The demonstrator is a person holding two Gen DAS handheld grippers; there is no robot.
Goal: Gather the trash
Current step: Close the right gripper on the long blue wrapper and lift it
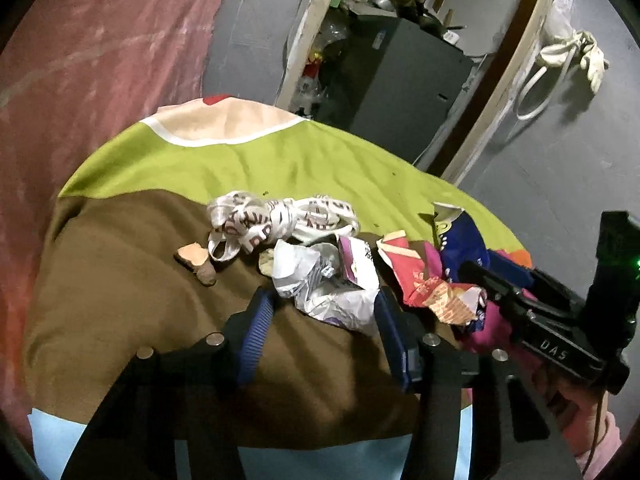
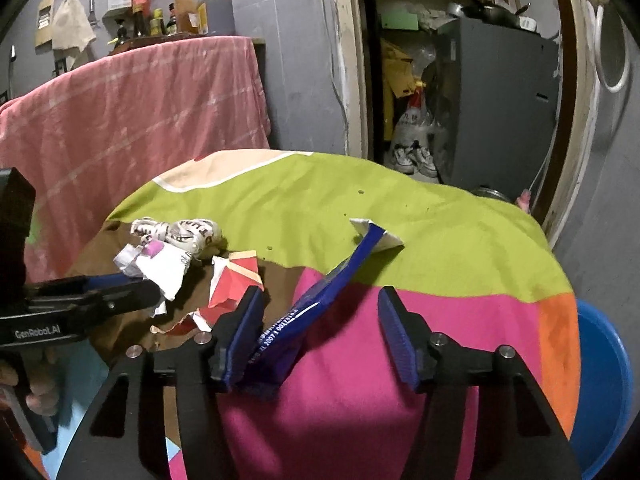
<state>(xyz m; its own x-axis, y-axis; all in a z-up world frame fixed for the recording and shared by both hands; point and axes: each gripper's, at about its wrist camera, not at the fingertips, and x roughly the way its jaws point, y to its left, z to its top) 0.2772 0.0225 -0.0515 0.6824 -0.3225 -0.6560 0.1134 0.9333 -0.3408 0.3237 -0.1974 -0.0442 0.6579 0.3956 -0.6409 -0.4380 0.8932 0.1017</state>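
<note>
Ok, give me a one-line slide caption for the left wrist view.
Left gripper straddles a crumpled white wrapper on the colourful cloth, the right gripper alongside at the red wrapper.

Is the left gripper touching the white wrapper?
Cannot tell. Left wrist view: white wrapper sits between left gripper pads, right pad at its edge, left pad apart.

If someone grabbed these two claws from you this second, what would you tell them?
Left gripper: open, jaws either side of the white wrapper, not clearly pinching it.
Right gripper: open, the blue packet lies against its left pad only.
Red wrapper, white strap and brown scraps lie loose on the cloth.
Nothing is collected yet; all of it remains. A blue tub sits beside the table.
</note>
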